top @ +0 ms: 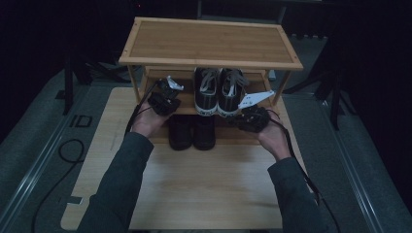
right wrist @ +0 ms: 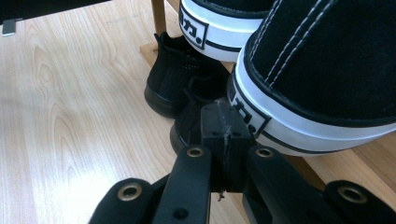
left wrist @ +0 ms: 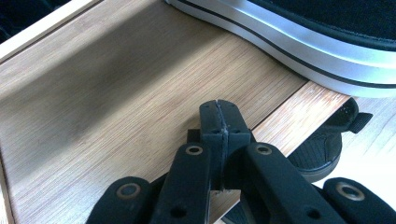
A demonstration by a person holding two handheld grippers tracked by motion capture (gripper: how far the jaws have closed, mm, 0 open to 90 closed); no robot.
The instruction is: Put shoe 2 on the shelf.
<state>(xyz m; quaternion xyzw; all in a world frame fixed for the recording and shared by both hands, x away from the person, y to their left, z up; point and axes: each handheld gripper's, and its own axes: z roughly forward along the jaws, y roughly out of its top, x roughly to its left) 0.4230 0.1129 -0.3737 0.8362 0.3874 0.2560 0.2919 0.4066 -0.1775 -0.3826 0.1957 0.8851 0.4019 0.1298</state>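
Matt suede sneakers [right wrist: 327,60] – smooth bamboo rack [top: 209,41].

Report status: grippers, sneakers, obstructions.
Left gripper shut, empty, over lower shelf. Right gripper shut, empty, at sneakers' heels. Black shoes underneath.

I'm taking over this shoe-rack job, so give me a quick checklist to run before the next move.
1. Left gripper jaws shut, holding nothing: ok.
2. Right gripper jaws shut, holding nothing: ok.
3. Black-and-white canvas sneakers side by side on the bamboo rack's lower shelf: ok.
4. Black ankle boots on the wooden tabletop below the shelf: ok.
5. Heels flush with the shelf edge: not ok, they overhang.
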